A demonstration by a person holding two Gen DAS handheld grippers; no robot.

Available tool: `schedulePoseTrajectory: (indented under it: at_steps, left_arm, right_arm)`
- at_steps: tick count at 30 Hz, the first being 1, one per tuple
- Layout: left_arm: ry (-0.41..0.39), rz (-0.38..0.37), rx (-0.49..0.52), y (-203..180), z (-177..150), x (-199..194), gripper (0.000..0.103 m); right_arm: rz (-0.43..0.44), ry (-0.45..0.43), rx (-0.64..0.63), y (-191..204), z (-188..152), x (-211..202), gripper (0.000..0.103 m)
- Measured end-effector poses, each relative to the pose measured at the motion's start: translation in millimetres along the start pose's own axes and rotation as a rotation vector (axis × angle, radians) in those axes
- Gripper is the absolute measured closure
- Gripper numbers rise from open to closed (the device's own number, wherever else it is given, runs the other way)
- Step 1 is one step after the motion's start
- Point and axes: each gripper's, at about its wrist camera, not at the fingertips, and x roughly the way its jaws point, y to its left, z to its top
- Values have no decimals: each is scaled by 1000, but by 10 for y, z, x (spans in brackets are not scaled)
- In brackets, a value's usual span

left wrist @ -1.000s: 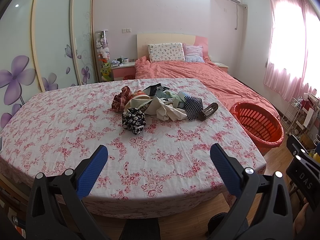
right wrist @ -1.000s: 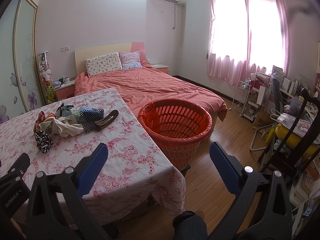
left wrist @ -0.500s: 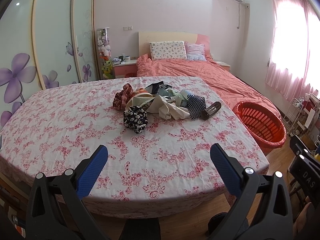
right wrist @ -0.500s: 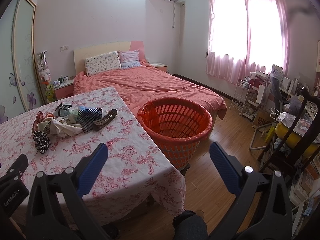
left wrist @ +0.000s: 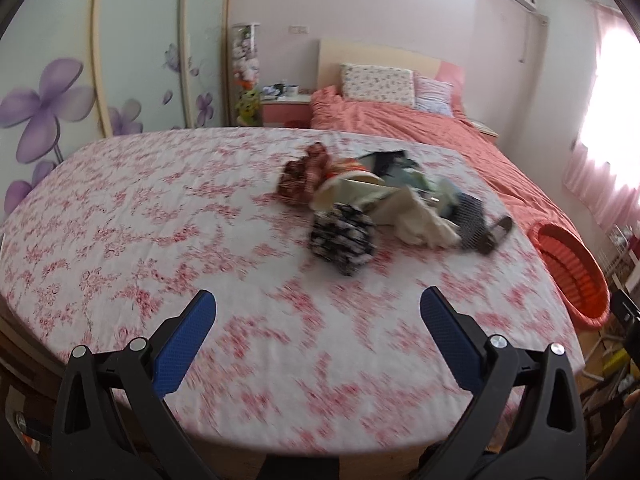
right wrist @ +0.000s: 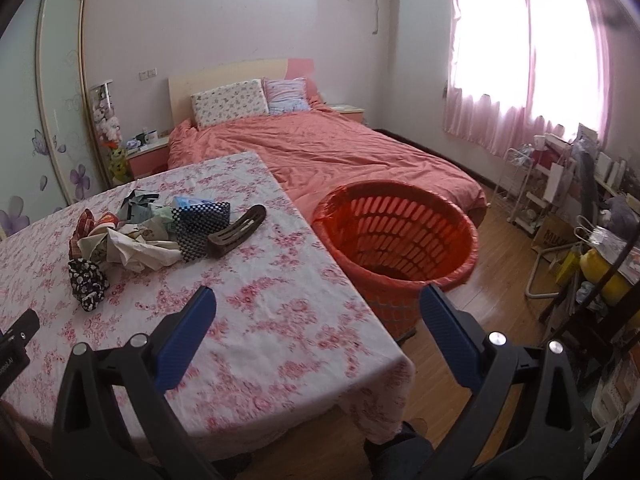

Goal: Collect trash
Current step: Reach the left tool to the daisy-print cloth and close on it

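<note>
Floral-cloth table (right wrist: 280,320) with orange basket (right wrist: 400,236) beside it, trash pile (left wrist: 384,208) mid-table looks light, soft, crumpled, so pinch the black-and-white wad (left wrist: 344,238) at its bulk; left gripper (left wrist: 318,316) and right gripper (right wrist: 318,312) both spread wide, empty.

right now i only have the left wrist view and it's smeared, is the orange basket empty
Observer: In the right wrist view the orange basket stands on the floor beside the table; I see no trash in it.
Operator: whats the dark thing at the right end of the pile
Observer: A brown hair claw clip, lying on the cloth beside the black dotted pouch.
Operator: is my right gripper holding anything
Observer: No. The right gripper is open with nothing between its pads, hanging over the table's near corner, toward the basket.
</note>
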Motion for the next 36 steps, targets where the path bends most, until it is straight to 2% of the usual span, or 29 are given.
schedulePoseTrajectory:
  at_steps: [6,8,12,14,16,19,21,25,27,31,36]
  left_arm:
    - [-3,3,-7,94,163,325,2]
    - [2,-11,2,77,208,426,2]
    - [33,-40,8,2,288,660,2]
    - [41,-45,8,-34,322,759,2]
    - [52,-52,15,-79,345,851,3]
    - [73,-64,33,-140,349,952,10]
    - [90,-67,41,-161,353,1025,15]
    - [126,-78,30,-158,352,1149,23]
    - [144,-85,25,-159,348,1204,32]
    - [161,-95,23,-95,340,1234,41]
    - [163,-102,16,-42,376,1254,42]
  right_arm:
    - [58,40,61,169,214,518,6]
    - [91,48,84,207,277,696,12]
    - [142,136,113,349,398,1193,24]
    - [152,175,128,409,443,1409,35]
    - [164,226,150,486,484,1650,42]
    - [186,291,189,558,498,1910,48]
    - [200,310,200,614,510,2034,49]
    - [219,332,178,757,492,2180,54]
    - [210,310,132,827,481,2178,59]
    - [231,295,92,779,489,2136,78]
    - [217,288,97,591,468,2119,79]
